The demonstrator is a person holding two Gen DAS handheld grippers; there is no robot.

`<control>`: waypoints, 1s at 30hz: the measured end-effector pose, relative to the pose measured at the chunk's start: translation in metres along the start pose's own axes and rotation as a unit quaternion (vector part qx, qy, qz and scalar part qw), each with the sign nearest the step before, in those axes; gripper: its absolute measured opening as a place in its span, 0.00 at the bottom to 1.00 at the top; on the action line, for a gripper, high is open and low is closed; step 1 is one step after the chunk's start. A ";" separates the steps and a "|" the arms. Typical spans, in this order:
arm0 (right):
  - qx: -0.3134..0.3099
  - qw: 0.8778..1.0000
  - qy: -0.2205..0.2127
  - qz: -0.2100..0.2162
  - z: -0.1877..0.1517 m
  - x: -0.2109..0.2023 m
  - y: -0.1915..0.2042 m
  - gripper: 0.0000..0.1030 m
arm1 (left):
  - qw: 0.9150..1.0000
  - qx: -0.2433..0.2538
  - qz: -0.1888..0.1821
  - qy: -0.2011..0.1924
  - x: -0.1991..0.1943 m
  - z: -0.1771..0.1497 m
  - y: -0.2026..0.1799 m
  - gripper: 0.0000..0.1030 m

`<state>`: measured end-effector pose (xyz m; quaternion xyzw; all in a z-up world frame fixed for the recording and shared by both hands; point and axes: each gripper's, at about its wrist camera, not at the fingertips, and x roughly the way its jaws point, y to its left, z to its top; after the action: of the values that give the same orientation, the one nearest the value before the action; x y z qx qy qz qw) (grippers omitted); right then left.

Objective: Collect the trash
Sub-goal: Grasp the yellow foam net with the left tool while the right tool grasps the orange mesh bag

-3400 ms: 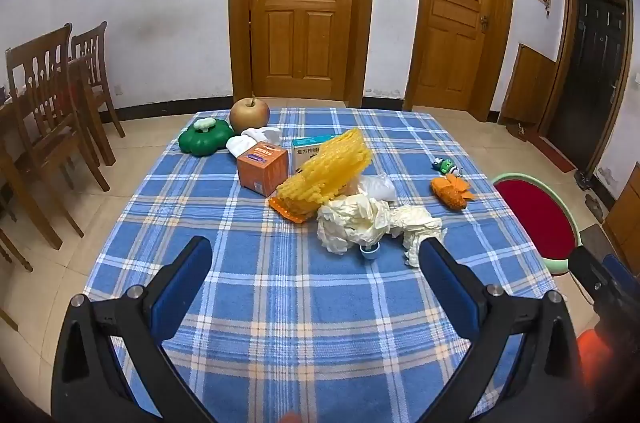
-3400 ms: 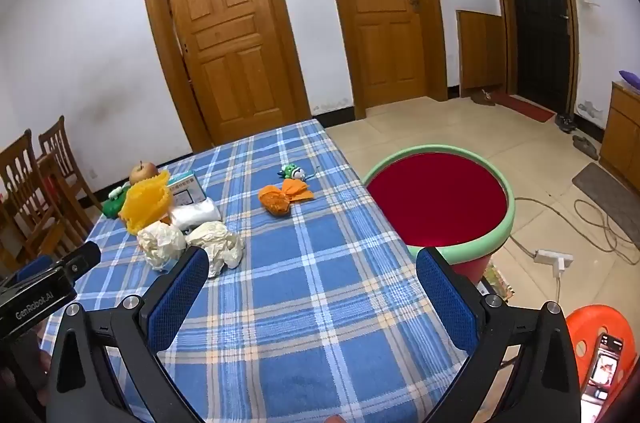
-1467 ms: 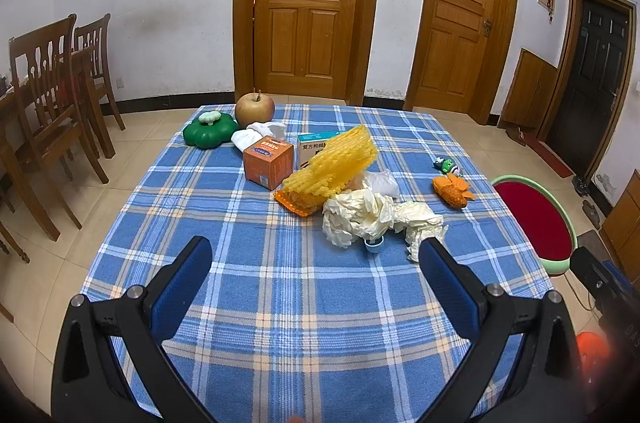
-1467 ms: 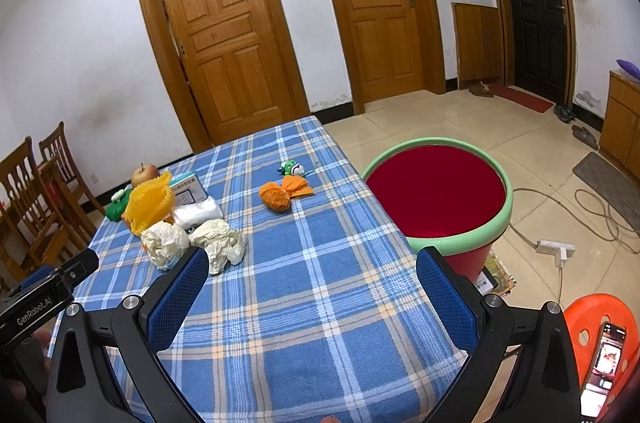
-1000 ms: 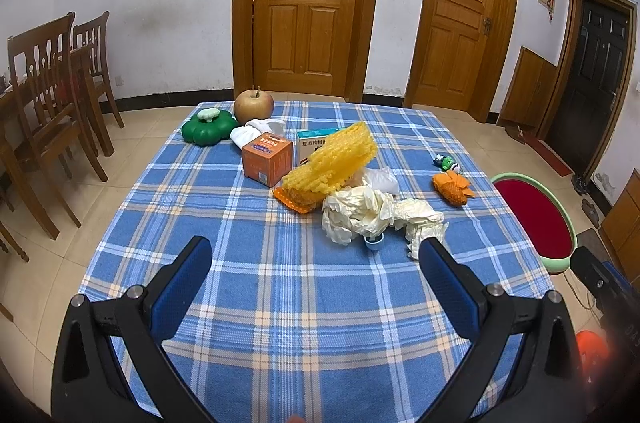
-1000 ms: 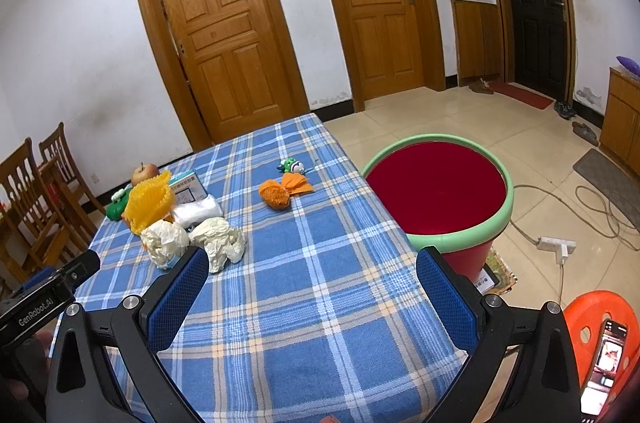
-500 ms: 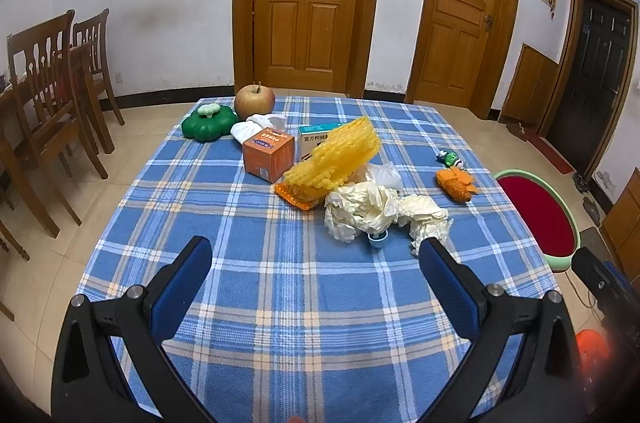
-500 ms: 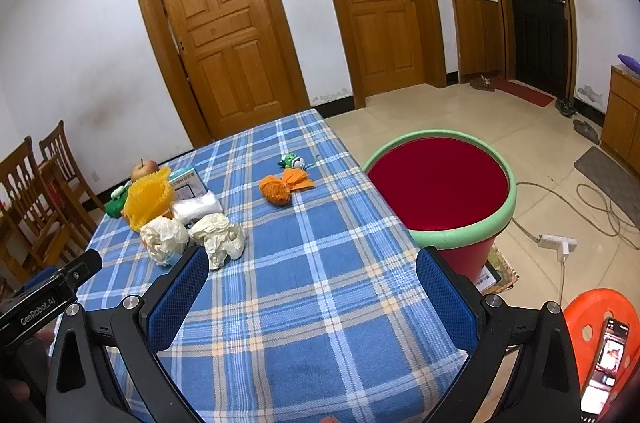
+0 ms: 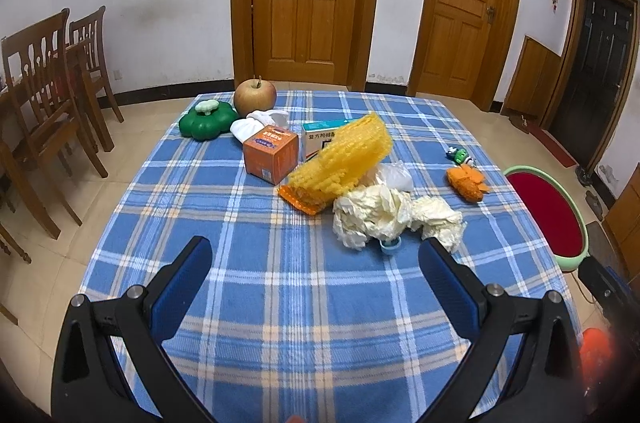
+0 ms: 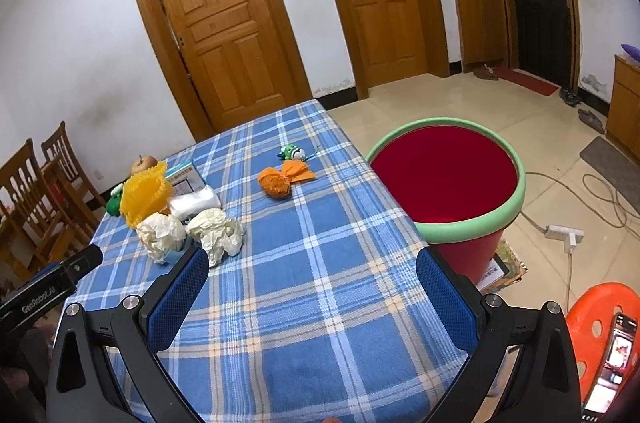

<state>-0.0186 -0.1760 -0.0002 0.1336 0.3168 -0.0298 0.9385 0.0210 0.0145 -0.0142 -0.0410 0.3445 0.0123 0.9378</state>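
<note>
Two crumpled cream paper wads (image 9: 376, 213) (image 10: 216, 229) lie mid-table on the blue plaid cloth, beside a yellow foam fruit net (image 9: 340, 159) (image 10: 145, 195) and a clear plastic bag (image 10: 194, 203). An orange crumpled wrapper (image 9: 466, 183) (image 10: 276, 181) and a small green wrapper (image 9: 458, 155) (image 10: 292, 152) lie toward the right edge. A red bin with a green rim (image 10: 516, 201) (image 9: 576, 259) stands on the floor right of the table. My left gripper (image 9: 316, 263) is open and empty, just short of the wads. My right gripper (image 10: 312, 269) is open and empty above the near right of the table.
An orange box (image 9: 271, 159), a white-teal box (image 9: 320, 139), an apple (image 9: 255, 94), a green pumpkin-shaped dish (image 9: 206, 119) and a white cloth (image 9: 256, 123) sit at the far side. Wooden chairs (image 9: 44, 95) stand left. An orange stool with a phone (image 10: 600, 343) and a power strip (image 10: 564, 233) are on the floor right.
My left gripper has moved forward and closer to the paper wads. My right gripper has edged slightly forward. Both stay open and empty.
</note>
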 end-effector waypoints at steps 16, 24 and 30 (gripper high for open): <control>0.011 1.000 0.021 0.004 0.017 0.038 -0.013 1.00 | 0.999 0.039 0.006 0.013 0.059 0.051 -0.012 0.95; 0.020 0.999 0.034 0.031 0.023 0.053 -0.019 1.00 | 0.997 0.068 -0.027 0.014 0.079 0.065 -0.026 0.54; 0.005 0.998 0.041 0.038 0.030 0.059 -0.014 1.00 | 0.996 0.064 -0.060 0.026 0.087 0.067 -0.023 0.14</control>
<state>0.0439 -0.1965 -0.0156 0.1514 0.3496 0.0097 0.9245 0.1321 -0.0032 -0.0179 -0.0022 0.3655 -0.0671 0.9284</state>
